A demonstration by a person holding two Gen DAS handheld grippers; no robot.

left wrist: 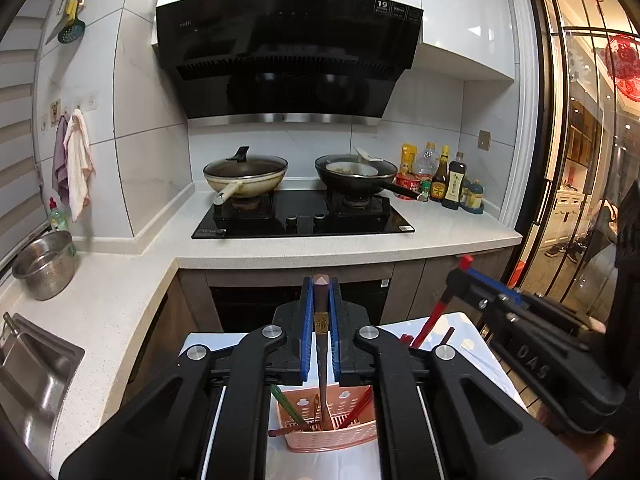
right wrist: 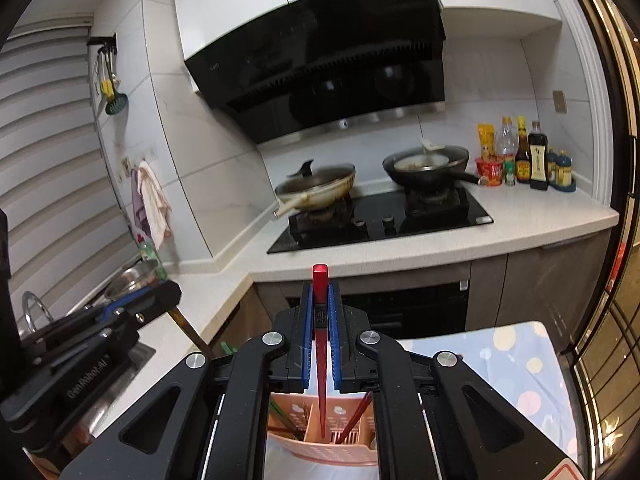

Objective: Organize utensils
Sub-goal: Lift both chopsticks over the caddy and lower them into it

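Kitchen worktop (left wrist: pixel 280 246) with black hob (left wrist: pixel 303 216) carrying a lidded cream pan (left wrist: pixel 245 176) and a black pan (left wrist: pixel 356 174), sauce bottles (left wrist: pixel 448 180) to the right, steel pot (left wrist: pixel 45 264) near the sink. Small table under a dotted cloth (right wrist: pixel 516 364), bearing a pink utensil basket (left wrist: pixel 332 420) with red and green chopsticks standing in its compartments. Left gripper (left wrist: pixel 321 300) clamped on a brown chopstick (left wrist: pixel 321 344), tip down in the basket; right gripper (right wrist: pixel 320 304) clamped on a red chopstick (right wrist: pixel 320 320), tip likewise over the basket's middle compartment.
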